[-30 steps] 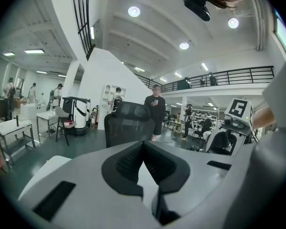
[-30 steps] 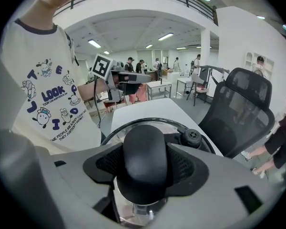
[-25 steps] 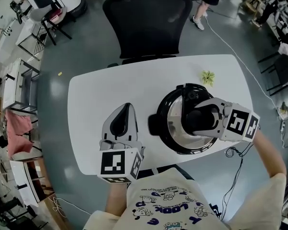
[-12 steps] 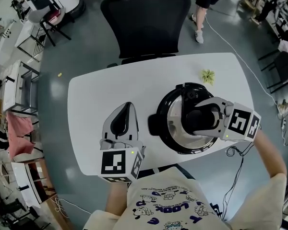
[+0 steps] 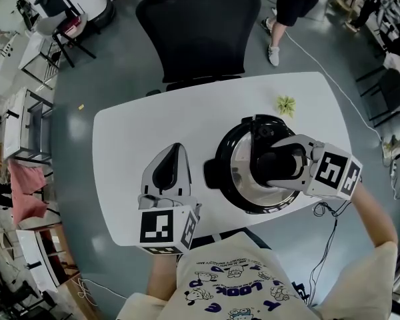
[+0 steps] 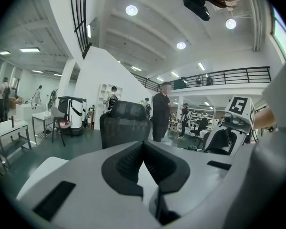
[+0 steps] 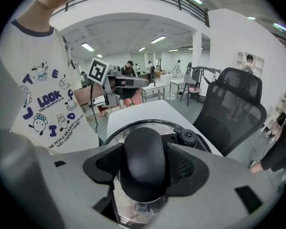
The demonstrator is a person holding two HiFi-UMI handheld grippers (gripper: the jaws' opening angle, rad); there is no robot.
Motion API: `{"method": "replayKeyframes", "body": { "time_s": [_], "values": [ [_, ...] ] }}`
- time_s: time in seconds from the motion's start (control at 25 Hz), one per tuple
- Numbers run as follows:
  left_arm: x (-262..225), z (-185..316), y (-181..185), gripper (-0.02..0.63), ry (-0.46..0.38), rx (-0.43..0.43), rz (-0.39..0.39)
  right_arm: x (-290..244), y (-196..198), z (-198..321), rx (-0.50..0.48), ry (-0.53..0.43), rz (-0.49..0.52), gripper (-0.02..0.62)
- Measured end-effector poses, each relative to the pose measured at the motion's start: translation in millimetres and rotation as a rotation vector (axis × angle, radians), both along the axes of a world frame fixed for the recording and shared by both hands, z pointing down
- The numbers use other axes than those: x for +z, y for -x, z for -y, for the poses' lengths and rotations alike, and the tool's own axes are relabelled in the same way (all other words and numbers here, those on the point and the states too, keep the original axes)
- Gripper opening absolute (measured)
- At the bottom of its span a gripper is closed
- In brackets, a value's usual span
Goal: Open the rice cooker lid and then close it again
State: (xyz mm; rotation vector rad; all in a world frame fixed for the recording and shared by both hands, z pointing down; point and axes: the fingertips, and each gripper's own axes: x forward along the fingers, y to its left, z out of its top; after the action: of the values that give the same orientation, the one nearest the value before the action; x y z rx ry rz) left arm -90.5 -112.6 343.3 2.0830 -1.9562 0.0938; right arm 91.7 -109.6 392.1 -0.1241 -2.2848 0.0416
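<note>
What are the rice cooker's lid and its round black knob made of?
The lid looks silvery and shiny and catches the light like a mirror, so it is probably polished metal, or maybe glass. The knob is dull, smooth black with hardly any glare, so it is most likely plastic.

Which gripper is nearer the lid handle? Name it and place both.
Right. The right gripper is shut on the lid handle; the left gripper, shut and empty, is over the table beside the rice cooker, apart from it.

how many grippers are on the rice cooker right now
1: the right gripper, jaws shut on the lid knob. The left gripper is off to the rice cooker's left, jaws shut, empty.
</note>
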Motion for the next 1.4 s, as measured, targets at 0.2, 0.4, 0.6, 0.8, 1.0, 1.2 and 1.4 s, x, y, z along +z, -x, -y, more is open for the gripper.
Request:
{"method": "replayKeyframes", "body": {
  "time_s": [0.2, 0.4, 0.6, 0.8, 1.0, 1.2, 1.4],
  "values": [
    [1.5, -0.3, 2.2, 0.014, 0.002, -0.005, 0.000, 2.6, -1.3, 2.9, 0.032, 0.009, 0.002, 0.293],
    [3.7, 1.1, 1.3, 0.014, 0.004, -0.002, -0.002, 3.4, -1.0, 3.6, 0.059, 0.011, -0.017, 0.293],
    [3.3, 2.2, 1.5, 0.014, 0.006, 0.003, -0.007, 0.8, 0.6, 3.9, 0.116, 0.017, -0.007, 0.293],
    [4.5, 6.0, -1.0, 0.014, 0.007, 0.015, -0.006, 0.9, 2.5, 4.5, 0.122, 0.008, -0.003, 0.293],
    [3.1, 9.6, -1.9, 0.014, 0.004, 0.024, -0.008, -0.5, 2.9, 4.9, 0.135, -0.009, 0.020, 0.296],
    [3.2, 10.5, -1.6, 0.014, 0.003, 0.030, -0.010, 6.7, 2.2, 1.9, 0.129, -0.100, -0.026, 0.321],
    [5.3, 12.2, -0.1, 0.014, 0.002, 0.028, -0.011, 9.5, 0.8, 4.4, 0.136, -0.104, -0.025, 0.299]
  ]
}}
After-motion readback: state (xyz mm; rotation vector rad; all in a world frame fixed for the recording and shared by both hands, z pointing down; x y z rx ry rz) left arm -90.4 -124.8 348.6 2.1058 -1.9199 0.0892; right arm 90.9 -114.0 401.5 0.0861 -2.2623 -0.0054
